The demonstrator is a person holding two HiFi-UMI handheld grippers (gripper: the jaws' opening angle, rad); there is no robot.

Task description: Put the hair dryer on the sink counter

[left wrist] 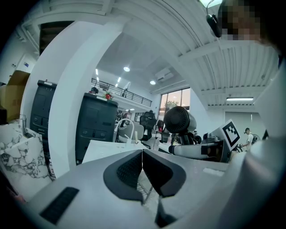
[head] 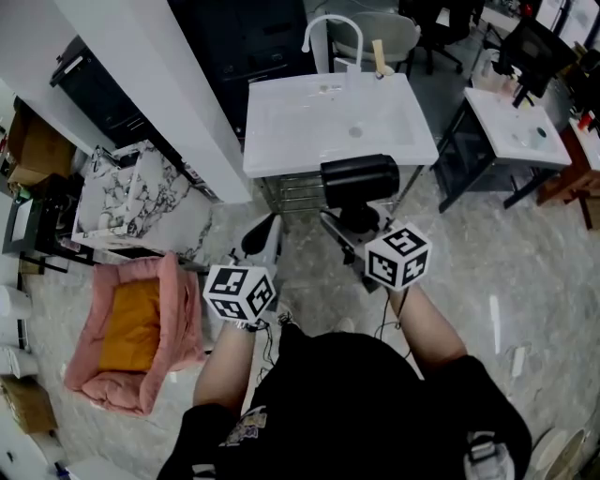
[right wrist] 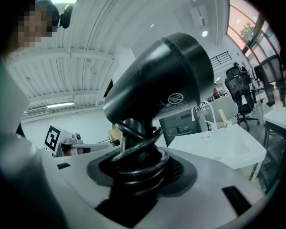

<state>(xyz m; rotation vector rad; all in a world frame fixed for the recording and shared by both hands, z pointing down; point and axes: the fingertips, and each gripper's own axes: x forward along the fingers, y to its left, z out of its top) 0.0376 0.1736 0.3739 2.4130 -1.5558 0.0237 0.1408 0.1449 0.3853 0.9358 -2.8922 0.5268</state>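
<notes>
Head view: hair dryer (head: 361,180) is up in the air, clamped in the R claw (head: 354,223), barrel crosswise at 12 o'clock of that claw. It sits right at the front edge of the white sink desk (head: 281,141), which fills the 12 o'clock part of the frame w/ the faucet (head: 330,28) at its far side. Desk top looks bare. L claw (head: 265,234) hangs at 9 o'clock of the R one, near but apart, nothing in it. Pink pet bed (head: 131,328) on the floor at 8 o'clock, not part of the job.

L claw view: jaws together, pads meeting at the tips, empty. Dryer and R claw show at 3 o'clock, sink desk ahead at 11 o'clock.

R claw view: jaws stand fairly wide but clamped on the dryer's handle, w/ the cord (right wrist: 138,156) coiled round it inside the grip. Dryer head rises toward 12 o'clock. Sink desk lies at 3 o'clock, well apart from the dryer, no contact.

Progress, as I judge it: pickup done, carry about done; left to do is bring the dryer over the desk, lower it, release. Roughly two-thirds through.
</notes>
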